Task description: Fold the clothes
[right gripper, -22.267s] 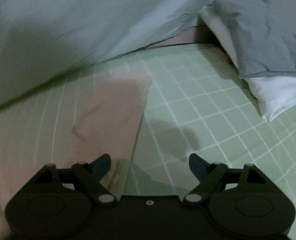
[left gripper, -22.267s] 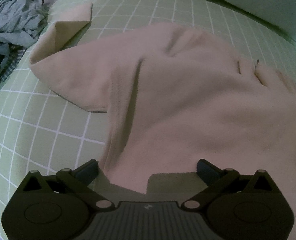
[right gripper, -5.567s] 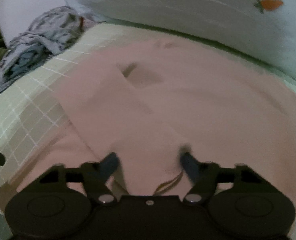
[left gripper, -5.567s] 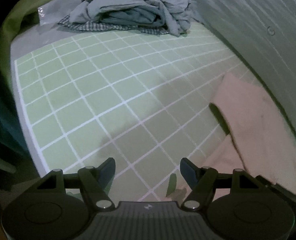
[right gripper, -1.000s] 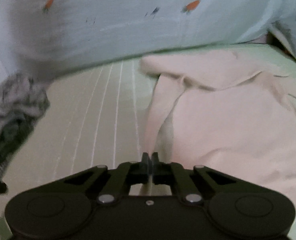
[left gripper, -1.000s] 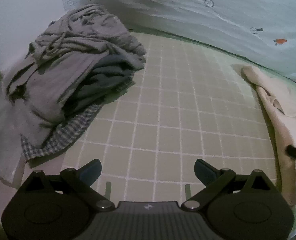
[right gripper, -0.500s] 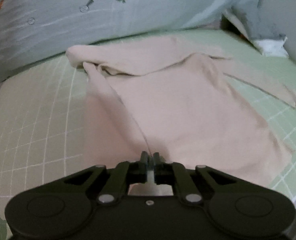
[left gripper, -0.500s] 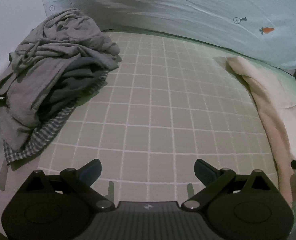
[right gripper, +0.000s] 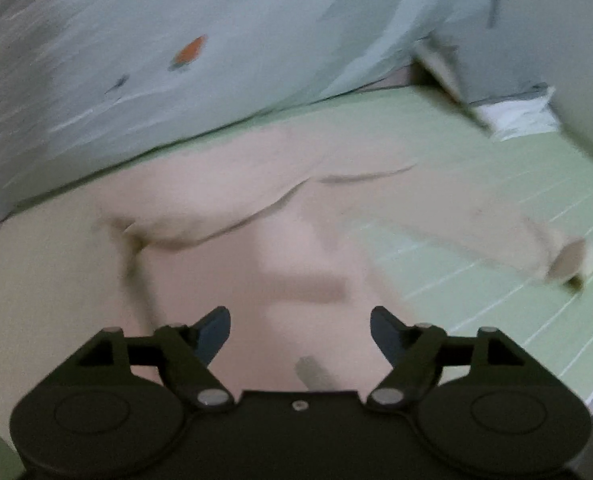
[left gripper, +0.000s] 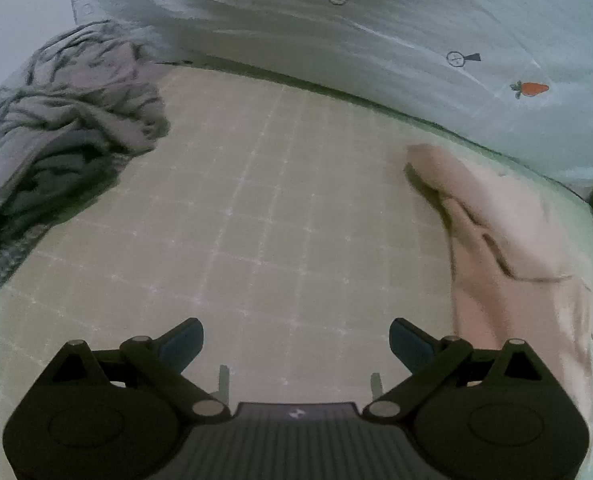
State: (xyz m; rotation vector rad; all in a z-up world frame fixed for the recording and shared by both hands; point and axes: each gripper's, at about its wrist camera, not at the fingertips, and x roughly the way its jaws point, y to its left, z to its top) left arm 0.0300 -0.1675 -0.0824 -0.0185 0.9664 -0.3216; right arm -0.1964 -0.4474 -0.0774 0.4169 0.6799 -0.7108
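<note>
- Both tongs stand wide and hold nothing: my left gripper over the grid mat, my right gripper over the pink sweater.
- Sweater lies spread on the mat, one sleeve stretched out to the right.
- Risk, I think: soft, thick knit bunches, so a shallow pinch takes only one layer and the fold goes crooked.
- Grey clothes heap sits crumpled, well apart.

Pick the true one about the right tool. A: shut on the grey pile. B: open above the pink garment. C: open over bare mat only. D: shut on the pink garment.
B: the right tool has its jaws spread, holding nothing, with the pink garment spread below.
</note>
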